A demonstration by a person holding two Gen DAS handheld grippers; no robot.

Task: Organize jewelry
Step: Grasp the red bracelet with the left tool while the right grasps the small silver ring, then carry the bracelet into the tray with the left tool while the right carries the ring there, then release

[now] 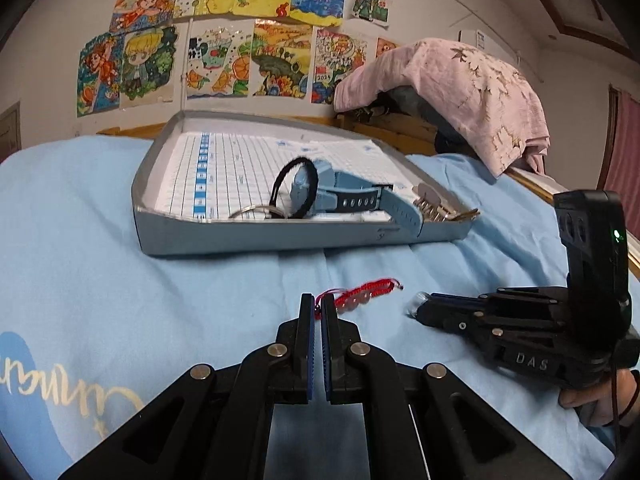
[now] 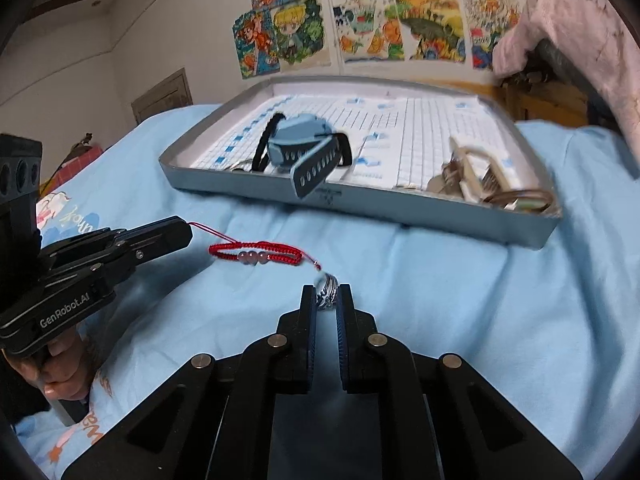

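A red braided bracelet [image 1: 366,293] with pale beads [image 2: 256,255] lies on the blue sheet in front of the grey box lid [image 1: 280,242]. My left gripper [image 1: 318,306] is shut on the bracelet's thin cord end; it also shows in the right wrist view [image 2: 188,230]. My right gripper [image 2: 327,300] is shut on a silver ring [image 2: 329,286]; it also shows in the left wrist view [image 1: 416,308]. In the lid [image 2: 400,216] lie a blue watch [image 2: 304,148], a black hair tie [image 1: 294,188] and keys [image 2: 480,184].
A light blue bedsheet [image 1: 160,300] covers the bed. A pink cloth [image 1: 480,88] drapes over the wooden headboard at the right. Children's drawings [image 1: 240,40] hang on the wall behind.
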